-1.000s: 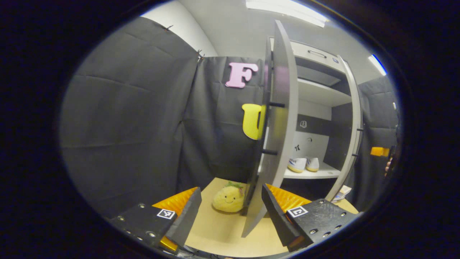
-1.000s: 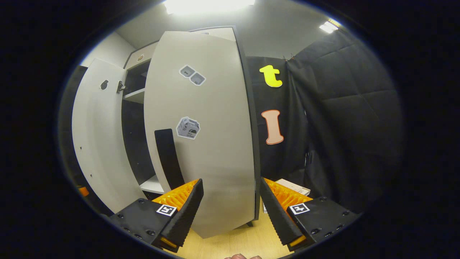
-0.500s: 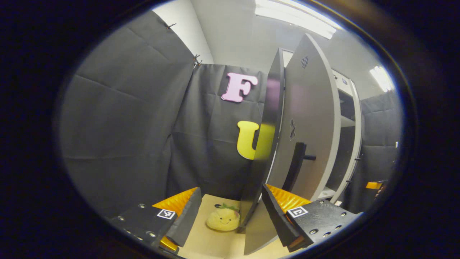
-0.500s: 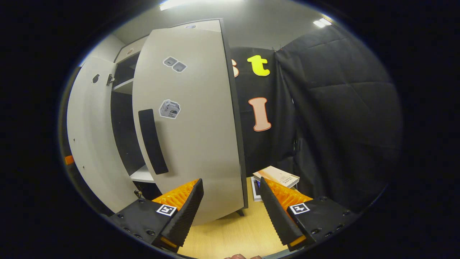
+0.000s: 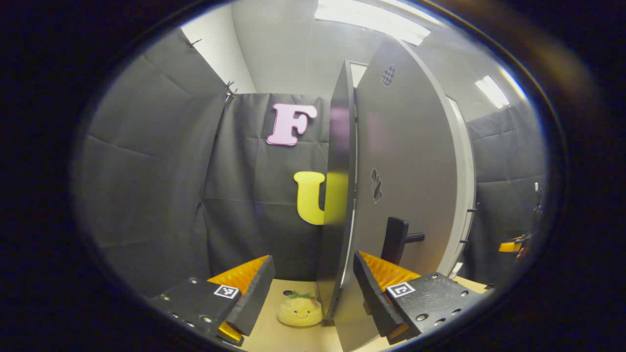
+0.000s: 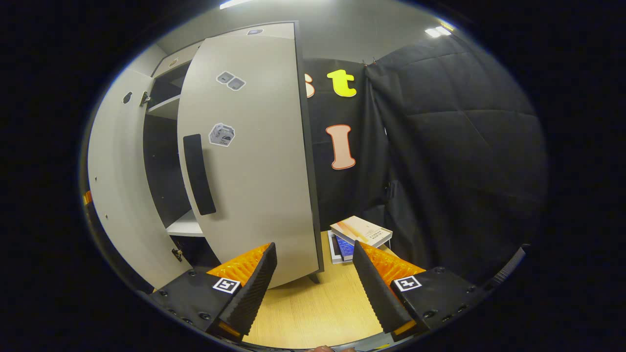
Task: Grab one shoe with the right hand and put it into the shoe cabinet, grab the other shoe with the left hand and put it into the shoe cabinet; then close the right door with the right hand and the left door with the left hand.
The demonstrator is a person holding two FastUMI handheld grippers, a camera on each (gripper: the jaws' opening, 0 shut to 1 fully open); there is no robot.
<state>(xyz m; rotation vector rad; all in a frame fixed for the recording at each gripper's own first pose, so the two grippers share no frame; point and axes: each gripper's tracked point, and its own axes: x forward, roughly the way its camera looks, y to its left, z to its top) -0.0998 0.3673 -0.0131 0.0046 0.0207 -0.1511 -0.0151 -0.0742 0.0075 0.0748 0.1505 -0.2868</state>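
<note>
In the left gripper view the cabinet's left door (image 5: 411,156) stands close ahead, its grey outer face and black handle (image 5: 395,239) turned to me and its dark edge (image 5: 338,195) rising between my fingers. My left gripper (image 5: 313,298) is open, its right finger (image 5: 372,298) low beside the door's face. The door covers the cabinet's inside. In the right gripper view the right door (image 6: 254,166) with its black handle (image 6: 198,174) hangs partly open, a dark gap and a white shelf (image 6: 183,227) beside it. My right gripper (image 6: 313,293) is open, a short way in front of the door.
A yellow plush toy (image 5: 299,312) lies on the wooden floor by the left door's foot. Two stacked books (image 6: 359,232) rest right of the cabinet. The left door's inner face (image 6: 115,186) shows at the left of the right gripper view. The other gripper's orange (image 5: 511,243) shows far right.
The left door has swung toward the cabinet, now showing its outer face and covering the shoes on the shelf. The right door stands farther from my right gripper, and the books have come into view.
</note>
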